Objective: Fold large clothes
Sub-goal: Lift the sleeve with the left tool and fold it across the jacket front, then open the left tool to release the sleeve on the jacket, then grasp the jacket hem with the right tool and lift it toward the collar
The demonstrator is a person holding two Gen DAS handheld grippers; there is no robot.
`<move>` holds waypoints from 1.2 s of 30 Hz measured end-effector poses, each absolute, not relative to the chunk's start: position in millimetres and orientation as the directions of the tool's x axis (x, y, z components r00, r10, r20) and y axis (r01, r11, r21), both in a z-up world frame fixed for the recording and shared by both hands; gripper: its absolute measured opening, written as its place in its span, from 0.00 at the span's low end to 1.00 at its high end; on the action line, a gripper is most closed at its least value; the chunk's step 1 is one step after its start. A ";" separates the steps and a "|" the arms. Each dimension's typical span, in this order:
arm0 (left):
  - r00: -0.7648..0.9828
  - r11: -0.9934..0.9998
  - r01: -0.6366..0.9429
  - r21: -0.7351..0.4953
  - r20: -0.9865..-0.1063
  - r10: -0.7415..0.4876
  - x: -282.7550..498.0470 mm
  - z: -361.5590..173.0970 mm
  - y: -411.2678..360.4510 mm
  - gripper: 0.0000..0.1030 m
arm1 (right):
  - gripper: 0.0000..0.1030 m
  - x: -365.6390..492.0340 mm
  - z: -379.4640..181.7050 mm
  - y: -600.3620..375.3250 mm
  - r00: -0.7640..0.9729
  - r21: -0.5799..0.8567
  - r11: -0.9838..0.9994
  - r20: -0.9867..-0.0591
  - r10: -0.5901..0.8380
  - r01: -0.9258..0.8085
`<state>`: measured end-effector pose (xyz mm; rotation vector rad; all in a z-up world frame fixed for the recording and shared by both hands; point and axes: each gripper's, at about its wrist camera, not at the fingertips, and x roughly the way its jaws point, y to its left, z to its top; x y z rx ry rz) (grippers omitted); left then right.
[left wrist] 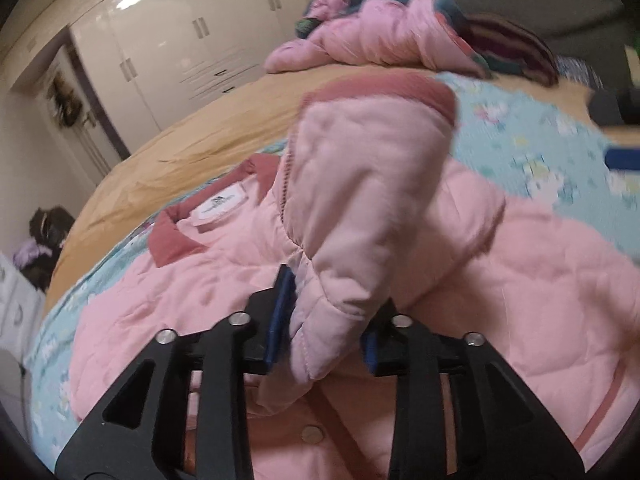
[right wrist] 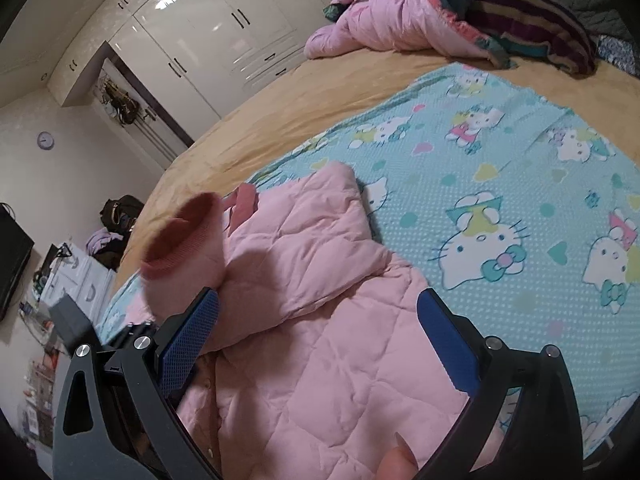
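Note:
A pink quilted jacket (left wrist: pixel 224 280) with a darker pink collar lies on a teal cartoon-print sheet (right wrist: pixel 500 184) on the bed. My left gripper (left wrist: pixel 328 320) is shut on one pink sleeve (left wrist: pixel 360 184) and holds it up above the jacket body; the sleeve's darker ribbed cuff (left wrist: pixel 384 92) points up and away. In the right wrist view the same jacket (right wrist: pixel 320 360) lies below my right gripper (right wrist: pixel 320 344), which is open and empty, its blue pads (right wrist: pixel 188 340) wide apart above the fabric. The lifted cuff (right wrist: pixel 180 236) shows at left.
A tan bedsheet (right wrist: pixel 304 96) covers the bed's far part. A heap of pink and striped bedding (right wrist: pixel 460 16) lies at the head of the bed. White wardrobes (right wrist: pixel 208 44) stand beyond the bed. Clutter and drawers (right wrist: pixel 80 272) sit on the floor at left.

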<state>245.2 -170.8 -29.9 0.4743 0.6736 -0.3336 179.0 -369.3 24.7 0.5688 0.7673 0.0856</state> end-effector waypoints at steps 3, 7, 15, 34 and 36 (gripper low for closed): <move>0.705 0.826 0.478 0.297 -0.691 -0.160 242.4 -39.5 -174.1 0.58 | 0.96 185.0 20.5 -369.5 0.710 0.574 0.811 -0.617 0.340 0.111; 0.664 0.815 0.514 0.268 -0.725 -0.181 236.6 -44.7 -176.7 0.79 | 0.96 197.3 13.6 -364.1 0.673 0.631 0.770 -0.610 0.418 0.094; 0.581 0.851 0.524 0.045 -0.750 -0.318 208.6 -15.0 -137.5 0.91 | 0.96 238.8 8.9 -329.5 0.603 0.663 0.749 -0.604 0.521 0.017; 0.777 0.959 -0.075 -0.272 -0.619 -0.115 261.1 86.6 140.5 0.91 | 0.18 296.1 2.7 -274.0 0.583 0.507 0.859 -0.679 0.446 -0.066; 0.781 0.953 -0.075 -0.293 -0.611 -0.126 263.6 88.5 142.7 0.91 | 0.14 294.4 26.4 -270.6 0.623 0.480 0.867 -0.639 0.451 -0.136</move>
